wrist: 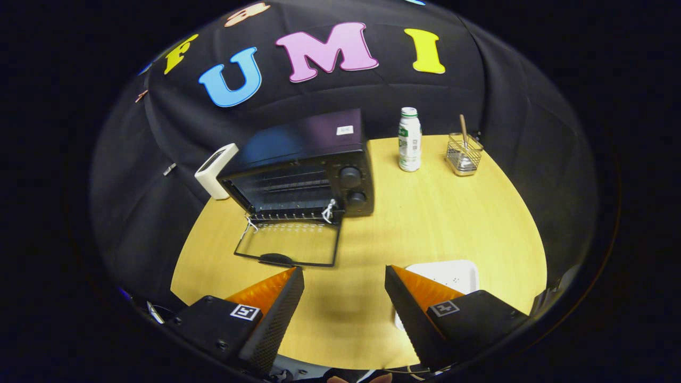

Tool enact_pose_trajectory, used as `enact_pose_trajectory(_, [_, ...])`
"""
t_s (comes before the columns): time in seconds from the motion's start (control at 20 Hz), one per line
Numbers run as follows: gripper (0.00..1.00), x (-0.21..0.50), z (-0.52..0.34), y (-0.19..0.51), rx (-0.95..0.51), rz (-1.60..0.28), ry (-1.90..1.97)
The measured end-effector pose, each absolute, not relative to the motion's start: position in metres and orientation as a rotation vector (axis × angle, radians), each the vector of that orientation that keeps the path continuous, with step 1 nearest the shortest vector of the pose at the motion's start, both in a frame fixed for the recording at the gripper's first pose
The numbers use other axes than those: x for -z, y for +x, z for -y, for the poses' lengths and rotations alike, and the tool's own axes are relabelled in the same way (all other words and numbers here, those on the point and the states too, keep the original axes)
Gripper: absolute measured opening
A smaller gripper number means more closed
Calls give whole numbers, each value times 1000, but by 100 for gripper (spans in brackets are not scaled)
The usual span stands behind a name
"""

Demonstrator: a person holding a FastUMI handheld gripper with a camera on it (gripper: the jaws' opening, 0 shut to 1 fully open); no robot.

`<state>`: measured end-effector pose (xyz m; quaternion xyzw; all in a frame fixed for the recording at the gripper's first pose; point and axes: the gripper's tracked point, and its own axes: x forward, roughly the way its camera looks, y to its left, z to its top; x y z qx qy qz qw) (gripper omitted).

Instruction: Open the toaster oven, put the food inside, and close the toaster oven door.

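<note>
A black toaster oven (308,165) stands at the back left of the round wooden table (436,223). Its glass door (290,243) lies folded down flat on the tabletop, handle toward me, and the wire rack inside shows. My gripper (345,279) hovers over the table in front of the oven, open, with nothing between its two fingers. A white tray (452,271) lies on the table just behind the right finger (412,314), partly hidden by it. I cannot make out any food on the tray.
A white bottle with a green cap (409,140) and a wire-mesh holder with a wooden stick (464,154) stand at the back right. A white box-shaped device (215,171) leans beside the oven's left side. Black cloth walls surround the table.
</note>
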<state>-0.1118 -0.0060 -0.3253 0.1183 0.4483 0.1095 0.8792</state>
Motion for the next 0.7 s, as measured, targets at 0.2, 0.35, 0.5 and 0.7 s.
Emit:
enact_pose_trajectory(0.2, [100,341,62,-118,-211,-996,220])
enact_pose_trajectory(0.35, [99,361,97,-122,-195,-1064,222])
enact_pose_trajectory(0.5, [100,387,125,-127,-189,-1143,221])
enact_pose_trajectory(0.7, [91,420,158,-133,-175,-1226,220])
